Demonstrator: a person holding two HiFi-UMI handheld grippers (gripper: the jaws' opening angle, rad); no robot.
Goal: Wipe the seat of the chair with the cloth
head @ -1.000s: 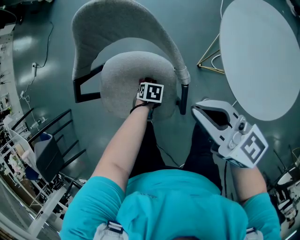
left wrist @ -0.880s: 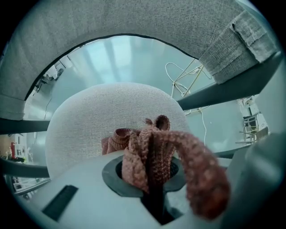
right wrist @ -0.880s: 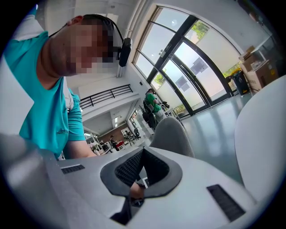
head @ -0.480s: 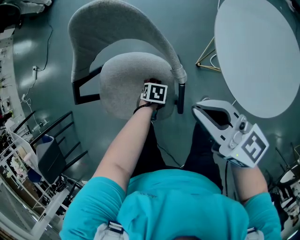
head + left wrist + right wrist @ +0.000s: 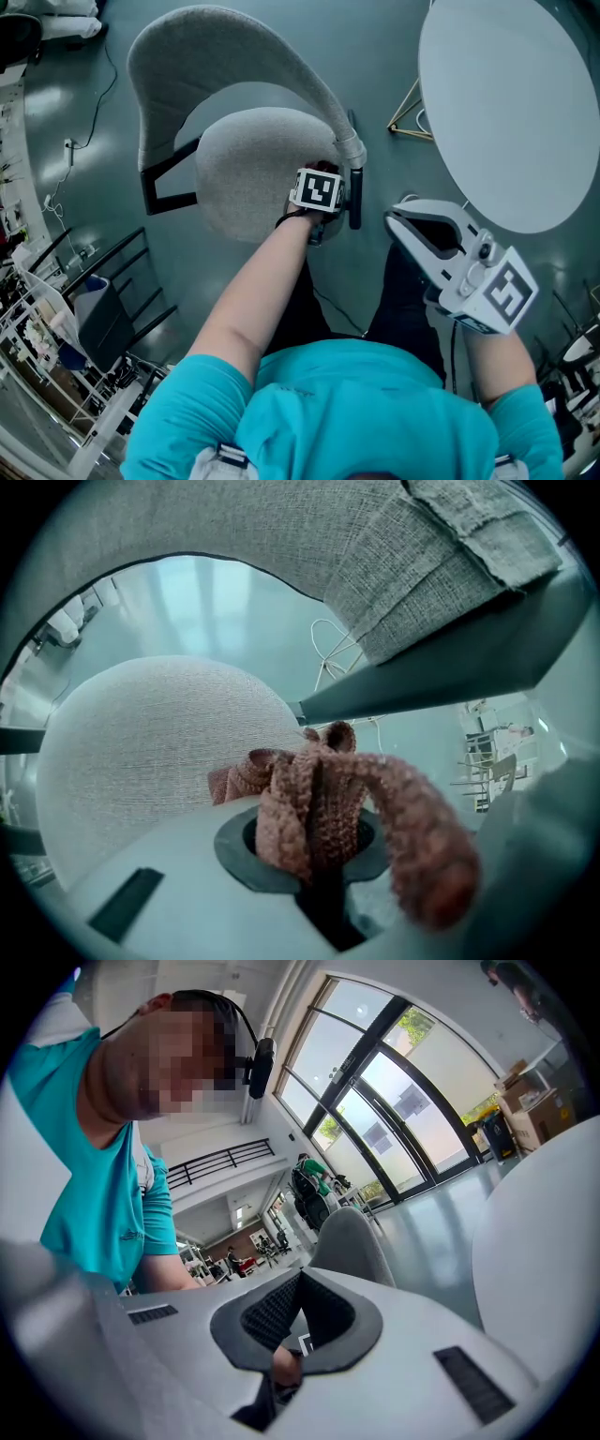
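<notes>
The grey fabric chair seat (image 5: 244,169) lies below me, with its curved backrest (image 5: 216,47) behind. My left gripper (image 5: 319,192) rests at the seat's right edge, close to the black armrest post (image 5: 354,197). In the left gripper view, the left gripper (image 5: 314,827) is shut on a brownish-pink knitted cloth (image 5: 319,789), which bunches up over the jaws and touches the seat (image 5: 141,752). In the head view the gripper hides the cloth. My right gripper (image 5: 398,217) is held off to the right, away from the chair, shut and holding nothing.
A round white table (image 5: 506,103) on thin gold legs (image 5: 412,112) stands at the right. A black rack (image 5: 94,309) and clutter sit at the lower left. A cable (image 5: 94,103) trails on the teal floor to the left of the chair.
My left gripper has slid with the cloth from the seat's middle front to its right edge by the armrest. The right gripper has stayed put.
</notes>
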